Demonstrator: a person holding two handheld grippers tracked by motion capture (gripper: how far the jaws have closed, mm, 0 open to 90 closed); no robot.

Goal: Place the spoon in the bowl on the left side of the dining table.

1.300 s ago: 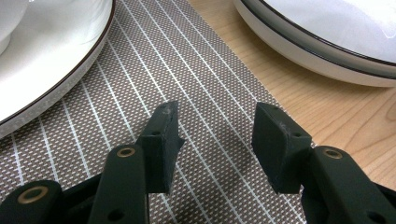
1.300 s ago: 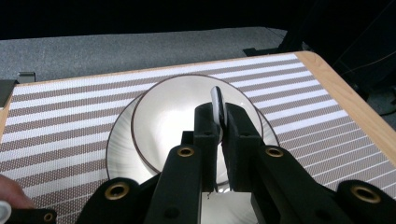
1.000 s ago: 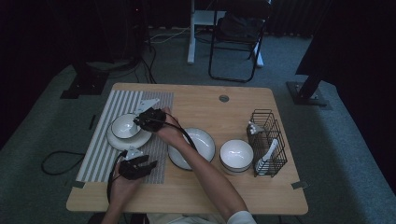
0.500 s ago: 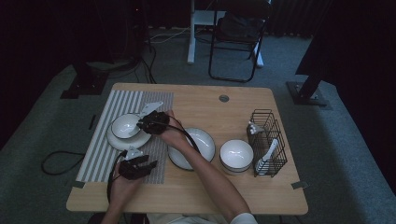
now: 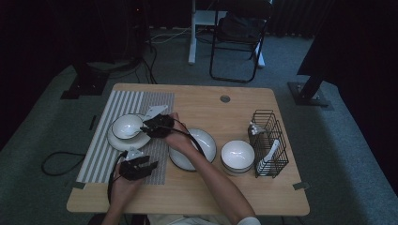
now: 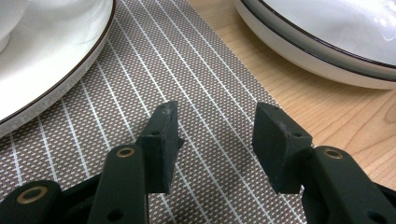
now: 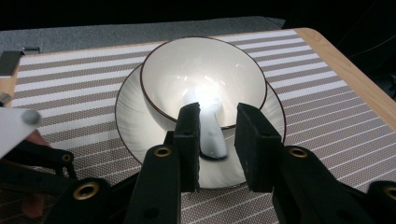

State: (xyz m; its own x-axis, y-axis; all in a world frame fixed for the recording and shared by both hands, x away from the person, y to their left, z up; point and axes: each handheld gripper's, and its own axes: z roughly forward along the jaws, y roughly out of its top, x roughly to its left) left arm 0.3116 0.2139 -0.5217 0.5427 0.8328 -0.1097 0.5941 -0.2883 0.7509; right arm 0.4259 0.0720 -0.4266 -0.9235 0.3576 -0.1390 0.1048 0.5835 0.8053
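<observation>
Spoon (image 7: pixel 208 128) rests in bowl (image 7: pixel 203 79) on plate (image 7: pixel 135 116), handle over rim. R gripper (image 7: pixel 217 140) jaws just opening, spoon between, unclamped. L gripper (image 6: pixel 217 140) jaws apart, empty, over mat (image 6: pixel 196 84). Spoon prob. ceramic: light, slick, chips easily; grip mid-handle.

My right gripper (image 7: pixel 215 135) has just been opening its jaws around the white spoon (image 7: pixel 208 133), now resting in the bowl (image 7: pixel 201 79).
</observation>
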